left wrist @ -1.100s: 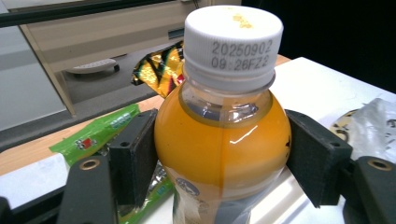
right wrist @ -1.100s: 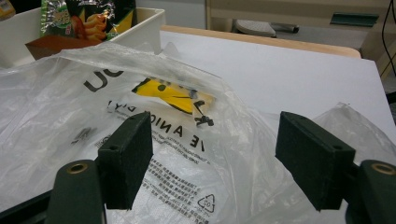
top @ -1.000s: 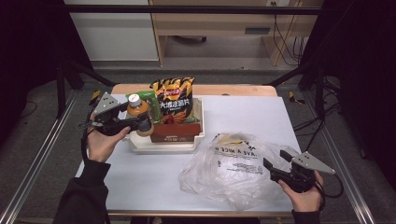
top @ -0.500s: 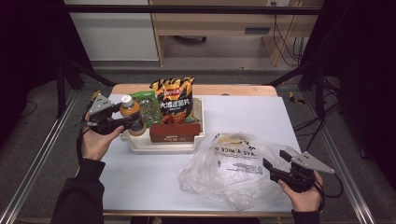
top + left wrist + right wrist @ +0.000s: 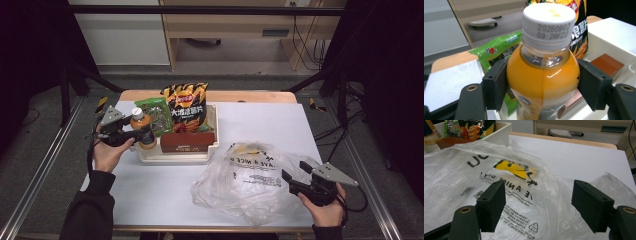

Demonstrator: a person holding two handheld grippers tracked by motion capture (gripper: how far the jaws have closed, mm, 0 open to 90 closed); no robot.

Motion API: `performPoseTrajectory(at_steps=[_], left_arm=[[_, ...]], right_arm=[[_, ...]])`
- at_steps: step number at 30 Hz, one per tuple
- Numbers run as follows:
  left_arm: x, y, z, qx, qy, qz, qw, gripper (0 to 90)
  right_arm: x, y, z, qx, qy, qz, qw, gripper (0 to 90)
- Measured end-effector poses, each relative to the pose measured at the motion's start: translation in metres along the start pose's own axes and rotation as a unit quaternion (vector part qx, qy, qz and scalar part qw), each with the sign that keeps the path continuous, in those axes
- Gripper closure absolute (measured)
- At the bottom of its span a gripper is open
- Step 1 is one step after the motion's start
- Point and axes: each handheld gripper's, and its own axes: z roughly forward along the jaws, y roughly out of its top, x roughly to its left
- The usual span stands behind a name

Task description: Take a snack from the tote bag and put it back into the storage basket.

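1. The orange juice bottle (image 5: 543, 75) is clamped by the left gripper (image 5: 131, 136) at the 9 o'clock edge of the white tray (image 5: 175, 156).
2. The plastic bag (image 5: 245, 180) is faced by the right gripper (image 5: 292, 181), its jaws spread wide.
3. Bagging is judged barely begun; the snacks remain in the tray.

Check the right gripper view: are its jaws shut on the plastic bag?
No: the right gripper stands with its jaws wide apart, the clear plastic bag lying loose between and beyond them, neither pad pressing it.
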Motion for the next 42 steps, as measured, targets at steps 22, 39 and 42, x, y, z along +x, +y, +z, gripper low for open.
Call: performPoseTrajectory(at_steps=[22, 39, 42], left_arm=[[0.0, -0.031, 0.014, 0.007, 0.002, -0.019, 0.9998, 29.6], [-0.015, -0.036, -0.029, -0.043, 0.01, -0.024, 0.9987, 16.8], [-0.017, -0.043, -0.038, -0.04, 0.012, -0.027, 0.9987, 16.1]], right_arm=[[0.002, 0.001, 0.001, 0.0, 0.002, -0.001, 1.0, 27.2], [-0.001, 0.0, -0.001, 0.003, -0.006, 0.006, 1.0, 22.1], [-0.003, 0.0, -0.002, 0.004, -0.01, 0.008, 0.9999, 21.4]])
